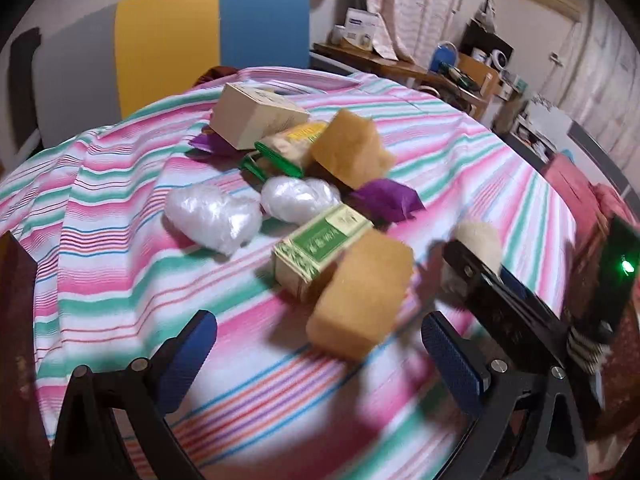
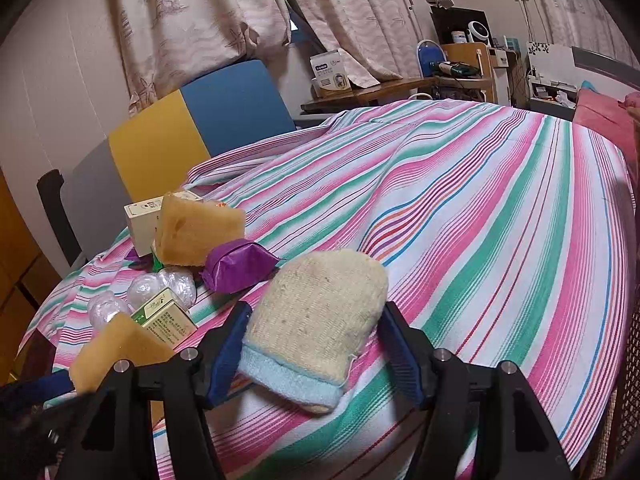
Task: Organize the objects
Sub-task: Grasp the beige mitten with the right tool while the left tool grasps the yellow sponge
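My right gripper (image 2: 312,332) is shut on a cream knitted mitt (image 2: 316,320) with a pale blue cuff, its blue pads (image 2: 232,340) pressing both sides just above the striped cloth (image 2: 480,220). From the left wrist view that gripper (image 1: 484,276) and the mitt (image 1: 480,240) sit at the right. My left gripper (image 1: 320,354) is open and holds nothing; a tan sponge (image 1: 360,300) lies just ahead of its tips, against a green box (image 1: 320,248). Further back lie two clear plastic bundles (image 1: 212,220), a purple packet (image 1: 386,200), a second sponge (image 1: 348,148), a snack packet (image 1: 288,144) and a beige box (image 1: 256,114).
A chair (image 1: 208,32) with grey, yellow and blue panels stands behind the table. A cluttered wooden desk (image 2: 400,84) and curtains (image 2: 200,20) are further back. A pink fabric item (image 2: 600,112) lies at the far right. The cloth's right half (image 2: 500,260) shows only stripes.
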The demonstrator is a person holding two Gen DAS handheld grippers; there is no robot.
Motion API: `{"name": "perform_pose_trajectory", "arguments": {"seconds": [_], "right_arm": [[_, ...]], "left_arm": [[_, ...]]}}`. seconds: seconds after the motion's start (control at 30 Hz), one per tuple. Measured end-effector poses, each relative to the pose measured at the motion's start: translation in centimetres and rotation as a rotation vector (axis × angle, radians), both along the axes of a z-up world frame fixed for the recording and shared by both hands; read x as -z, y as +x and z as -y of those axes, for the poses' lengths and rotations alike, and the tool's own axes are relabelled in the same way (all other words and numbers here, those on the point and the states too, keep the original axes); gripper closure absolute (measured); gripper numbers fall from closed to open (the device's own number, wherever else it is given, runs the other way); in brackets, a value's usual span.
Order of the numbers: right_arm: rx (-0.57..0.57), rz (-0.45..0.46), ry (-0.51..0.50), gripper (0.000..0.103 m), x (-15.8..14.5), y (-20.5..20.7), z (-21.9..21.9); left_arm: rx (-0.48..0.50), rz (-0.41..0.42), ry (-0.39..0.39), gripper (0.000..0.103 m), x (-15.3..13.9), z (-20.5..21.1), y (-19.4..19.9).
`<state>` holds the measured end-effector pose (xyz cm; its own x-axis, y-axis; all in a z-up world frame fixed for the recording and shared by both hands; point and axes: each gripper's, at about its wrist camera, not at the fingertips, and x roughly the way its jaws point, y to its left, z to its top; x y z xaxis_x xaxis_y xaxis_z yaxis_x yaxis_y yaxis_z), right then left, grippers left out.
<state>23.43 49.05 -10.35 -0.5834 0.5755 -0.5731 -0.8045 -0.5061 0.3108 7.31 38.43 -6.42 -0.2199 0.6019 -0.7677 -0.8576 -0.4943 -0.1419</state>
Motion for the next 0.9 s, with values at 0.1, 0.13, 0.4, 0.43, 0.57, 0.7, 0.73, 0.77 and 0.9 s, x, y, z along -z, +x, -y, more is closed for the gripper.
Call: {"name": "perform_pose_trajectory", "arguments": {"seconds": [0.1,0.13,0.4,0.43,0.57,0.7,0.73,0.77,0.9], "right_arm": [[0.0,0.0,0.001,0.037,0.0,0.0,0.0],[0.0,0.001,0.002,0.037,0.0,0.0,0.1],[-0.005,0.012,0.008,0.037,0.1,-0.1,0.0],[-0.005,0.014,0.009,0.037,0.1,-0.1,0.0],[-0.006,0.022,0.014,0.037,0.1,-0.1,0.0],[-0.007,0.03,0.019,0.037,0.0,-0.2,0.0],[-0.008,0.032,0.021,0.037,0.0,-0.2,0.0],[-0.009,0.035,0.022,0.037,0.0,-0.3,0.0],[-0.011,0.047,0.027,0.037,0.1,-0.5,0.1]], "left_arm": [[0.001,-0.021,0.009,0.009,0.4,-0.7,0.2],[0.013,-0.025,0.005,0.014,0.7,-0.9,0.3],[0.125,0.041,0.045,0.06,2.0,-0.4,0.8],[0.13,0.042,0.051,0.062,2.0,-0.1,0.8],[0.135,0.037,0.064,0.065,1.9,1.2,0.9],[0.111,0.023,0.071,0.066,1.7,2.9,0.9],[0.103,0.023,0.075,0.066,1.7,3.3,0.9],[0.09,0.023,0.082,0.066,1.7,4.0,0.7],[0.052,0.005,0.104,0.066,1.4,6.4,0.5]]}}
